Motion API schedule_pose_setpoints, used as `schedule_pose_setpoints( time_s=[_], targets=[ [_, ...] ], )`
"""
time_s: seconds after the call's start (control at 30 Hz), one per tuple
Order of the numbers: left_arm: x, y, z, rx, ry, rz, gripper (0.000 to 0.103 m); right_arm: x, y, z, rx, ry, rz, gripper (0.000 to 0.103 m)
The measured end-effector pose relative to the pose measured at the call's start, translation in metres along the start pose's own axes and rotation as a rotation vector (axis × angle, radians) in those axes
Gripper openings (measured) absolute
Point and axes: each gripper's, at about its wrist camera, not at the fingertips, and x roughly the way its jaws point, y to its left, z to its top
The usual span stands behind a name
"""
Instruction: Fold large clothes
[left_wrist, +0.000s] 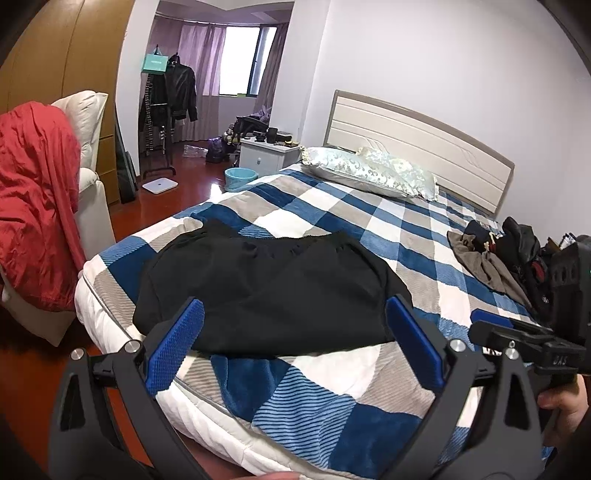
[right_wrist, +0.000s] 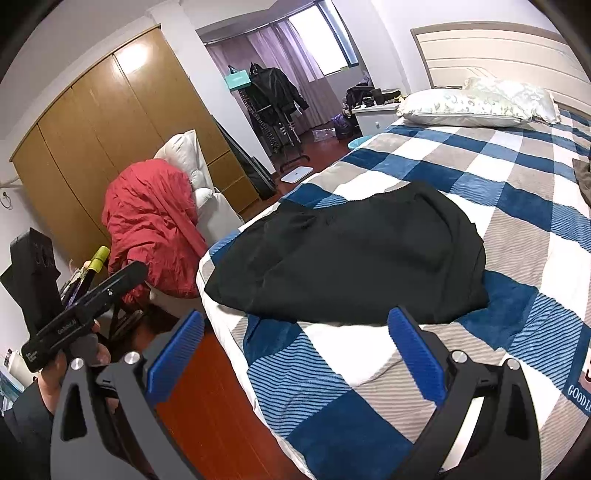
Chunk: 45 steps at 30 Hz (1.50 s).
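A large black garment (left_wrist: 266, 288) (right_wrist: 351, 258) lies loosely bunched on the bed's plaid blanket (left_wrist: 332, 387) (right_wrist: 369, 369), near the foot corner. My left gripper (left_wrist: 295, 306) is open and hovers just short of the garment's near edge, with nothing between its blue pads (left_wrist: 177, 343). My right gripper (right_wrist: 295, 315) is open too, held above the blanket in front of the garment's near edge and holding nothing. Each gripper shows in the other's view: the right one (left_wrist: 517, 336) at the far right, the left one (right_wrist: 85, 306) at the far left, held in a hand.
A red jacket (left_wrist: 33, 203) (right_wrist: 155, 221) hangs over a white armchair (left_wrist: 92, 192) beside the bed. A pile of dark clothes (left_wrist: 495, 258) lies on the bed's right side. Pillows (left_wrist: 369, 170) rest by the headboard. A wooden wardrobe (right_wrist: 110, 129) stands behind the armchair.
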Motion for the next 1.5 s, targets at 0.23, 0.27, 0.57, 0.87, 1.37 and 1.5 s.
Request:
schedule_pose_setpoints(
  time_s=[0.23,0.27,0.57,0.87,1.37,1.5],
  targets=[
    [-0.001,-0.003,0.002,0.0,-0.003,0.0,0.096,-0.002,-0.001,0.002,-0.006,-0.007,0.005,0.098],
    [-0.001,-0.004,0.002,0.001,-0.002,0.0,0.096,-0.002,-0.001,0.001,-0.006,-0.007,0.005,0.098],
    [-0.002,-0.006,0.002,0.008,-0.003,0.008,0.096,-0.004,0.001,0.001,-0.02,0.001,0.003,0.098],
    [-0.002,-0.008,0.004,0.005,0.0,0.021,0.096,-0.007,0.004,0.002,-0.026,-0.008,-0.002,0.098],
    [-0.002,-0.016,0.006,0.019,-0.008,0.028,0.096,-0.01,0.005,0.002,-0.029,-0.005,-0.003,0.098],
    [0.0,-0.016,0.006,0.014,0.001,0.015,0.096,-0.011,0.004,0.002,-0.015,-0.005,0.007,0.098]
  ],
)
